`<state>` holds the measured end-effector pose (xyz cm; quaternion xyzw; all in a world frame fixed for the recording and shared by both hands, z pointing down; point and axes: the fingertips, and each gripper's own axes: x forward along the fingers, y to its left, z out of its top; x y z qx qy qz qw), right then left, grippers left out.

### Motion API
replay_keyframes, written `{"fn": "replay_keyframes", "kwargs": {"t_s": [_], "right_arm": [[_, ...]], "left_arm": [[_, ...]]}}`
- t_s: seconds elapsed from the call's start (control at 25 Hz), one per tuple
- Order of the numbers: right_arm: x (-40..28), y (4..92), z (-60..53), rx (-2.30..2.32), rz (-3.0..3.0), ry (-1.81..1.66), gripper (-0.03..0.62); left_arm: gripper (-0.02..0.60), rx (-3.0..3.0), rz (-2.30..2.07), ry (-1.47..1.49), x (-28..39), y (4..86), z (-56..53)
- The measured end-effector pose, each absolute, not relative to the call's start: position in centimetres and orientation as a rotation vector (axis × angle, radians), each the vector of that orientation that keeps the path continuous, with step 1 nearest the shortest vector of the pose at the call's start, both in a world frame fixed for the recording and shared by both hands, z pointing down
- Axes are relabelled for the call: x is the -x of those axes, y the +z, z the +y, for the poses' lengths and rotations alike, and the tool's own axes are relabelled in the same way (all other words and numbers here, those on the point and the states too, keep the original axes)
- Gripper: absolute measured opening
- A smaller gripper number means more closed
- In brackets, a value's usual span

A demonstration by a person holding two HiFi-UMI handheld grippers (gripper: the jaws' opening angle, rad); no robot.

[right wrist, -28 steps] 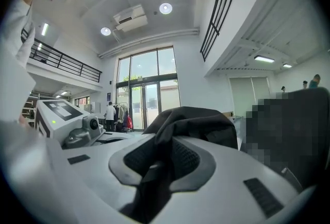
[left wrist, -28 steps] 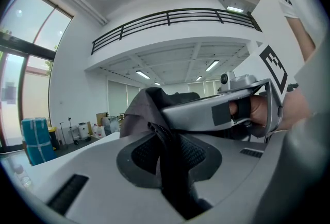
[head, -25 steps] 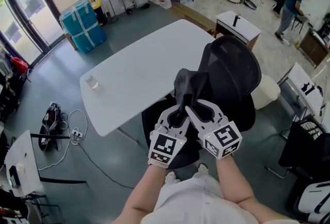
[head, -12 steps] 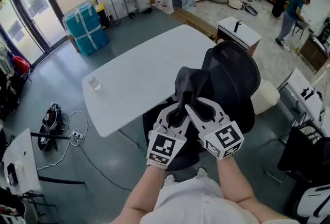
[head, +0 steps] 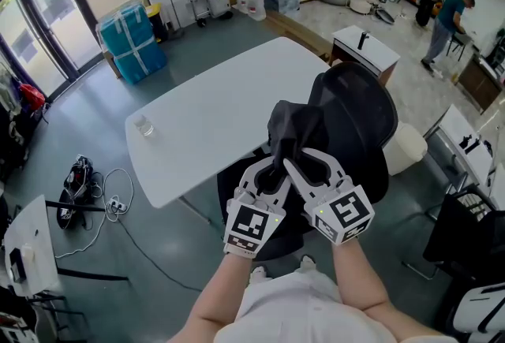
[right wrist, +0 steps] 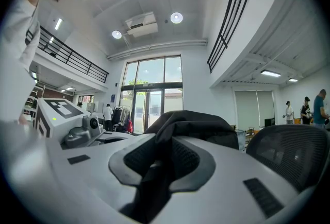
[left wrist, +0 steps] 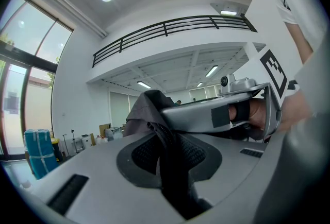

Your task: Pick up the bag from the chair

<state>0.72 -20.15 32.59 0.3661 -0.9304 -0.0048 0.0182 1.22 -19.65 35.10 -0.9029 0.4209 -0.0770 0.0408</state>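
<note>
Head view: the black bag [head: 293, 132] is held up before the back of the black chair [head: 359, 117], beside the white table [head: 205, 113], by the left gripper [head: 274, 169] and the right gripper [head: 292, 168], set side by side. Left gripper view: the bag's zippered fabric is clamped between the jaws. Right gripper view: dark bag cloth is pinched between the closed jaws.

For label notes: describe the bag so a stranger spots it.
Find the white rectangular table, then the black mesh office chair beside it. Before the chair is a limp dark grey fabric bag, alone in being clamped by the left gripper and the right gripper.
</note>
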Motion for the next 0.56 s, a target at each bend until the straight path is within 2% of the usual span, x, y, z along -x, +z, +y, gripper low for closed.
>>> {"fn": "replay_keyframes", "kwargs": {"t_s": [0.56], "right_arm": [[-0.68,32.68,-20.07,-1.135,-2.885,-0.02,0.091]], "left_arm": [[0.087,2.762,1.298,-0.233,-1.16,35.24,-19.55]]}}
